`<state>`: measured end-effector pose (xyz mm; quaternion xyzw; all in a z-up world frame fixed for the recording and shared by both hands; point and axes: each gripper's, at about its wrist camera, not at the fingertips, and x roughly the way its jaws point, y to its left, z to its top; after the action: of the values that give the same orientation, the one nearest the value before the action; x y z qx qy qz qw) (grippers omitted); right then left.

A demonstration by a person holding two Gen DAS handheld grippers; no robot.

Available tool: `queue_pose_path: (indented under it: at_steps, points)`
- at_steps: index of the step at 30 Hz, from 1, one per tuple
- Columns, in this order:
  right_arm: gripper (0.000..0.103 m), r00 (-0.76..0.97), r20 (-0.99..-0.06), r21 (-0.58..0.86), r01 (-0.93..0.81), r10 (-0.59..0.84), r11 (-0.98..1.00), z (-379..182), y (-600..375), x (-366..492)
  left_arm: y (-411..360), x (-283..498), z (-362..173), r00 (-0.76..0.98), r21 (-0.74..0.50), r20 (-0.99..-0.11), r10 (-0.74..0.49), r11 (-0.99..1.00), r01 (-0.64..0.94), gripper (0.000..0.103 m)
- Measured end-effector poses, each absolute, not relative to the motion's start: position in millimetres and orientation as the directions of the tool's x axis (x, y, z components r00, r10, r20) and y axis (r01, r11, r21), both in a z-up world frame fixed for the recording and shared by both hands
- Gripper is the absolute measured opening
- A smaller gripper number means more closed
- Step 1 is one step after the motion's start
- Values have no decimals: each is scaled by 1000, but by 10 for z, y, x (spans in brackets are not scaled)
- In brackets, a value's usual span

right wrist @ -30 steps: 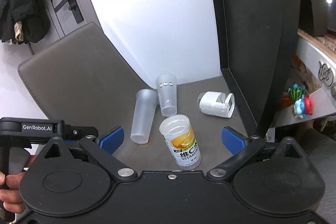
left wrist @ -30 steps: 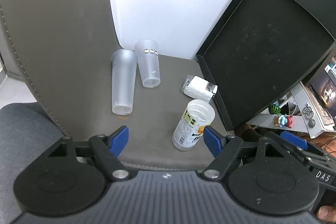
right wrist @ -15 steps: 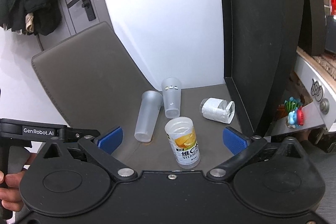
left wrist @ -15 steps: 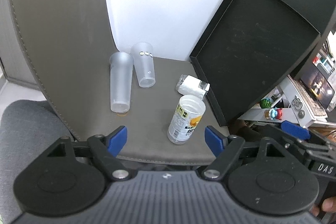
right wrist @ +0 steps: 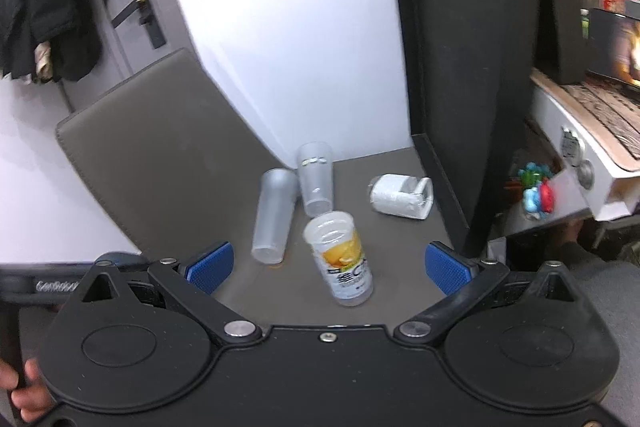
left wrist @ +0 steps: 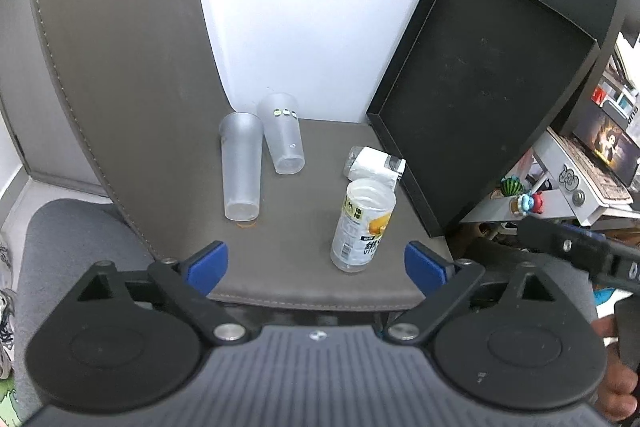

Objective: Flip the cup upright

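A clear cup with a yellow label (left wrist: 362,225) (right wrist: 342,259) stands upright on the grey chair seat (left wrist: 312,279), its open mouth up. Two frosted cups stand behind it: a tall one (left wrist: 242,166) (right wrist: 276,217) and a shorter one with small stickers (left wrist: 283,134) (right wrist: 316,177). My left gripper (left wrist: 316,263) is open and empty, held back above the seat's front edge. My right gripper (right wrist: 328,263) is open and empty, with the labelled cup seen between its blue pads.
A white paper roll (left wrist: 374,163) (right wrist: 402,195) lies on the seat at the right. A large black tray (left wrist: 484,87) (right wrist: 472,75) leans upright at the seat's right side. The chair back (left wrist: 120,67) rises at the left. Shelves with toys (left wrist: 524,201) stand at the right.
Both grippers have drawn back and up from the seat, so the cups look smaller and farther. The cups have not moved. Both grippers stay open.
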<state>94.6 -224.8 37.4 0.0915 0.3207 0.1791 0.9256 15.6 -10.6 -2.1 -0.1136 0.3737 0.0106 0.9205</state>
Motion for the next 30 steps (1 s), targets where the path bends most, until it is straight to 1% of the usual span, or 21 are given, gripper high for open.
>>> queue_pose_path:
  at_steps: [3,8,14,18,22,30]
  points:
    - [103,728,-573,284,-254,376,925,343,-2295,948,-118,129,-28,719,-211,-690,-83,973,-89,95]
    - [103,723,-578,264,-274,379,925,318,-2317,863,-173,77,-26,726,-179,-684,-75,981,-68,95]
    - [103,721,-581,240,-291,378,926,309,-2286,812,-179,45,-42,725,-215,-678,-124,976,-34,96]
    - [103,717,-589,226,-297,373,928,316,-2246,804,-188,35,-56,729,-190,-678,-96,981,-48,96]
    - [103,703,-611,213,-297,364,931,298,-2215,820,-186,32,-85,719,-199,-687,-108,979,-43,96]
    - [103,694,-623,214,-294,362,932,270,-2212,805,-174,10,-99,713,-204,-693,-111,978,-45,96]
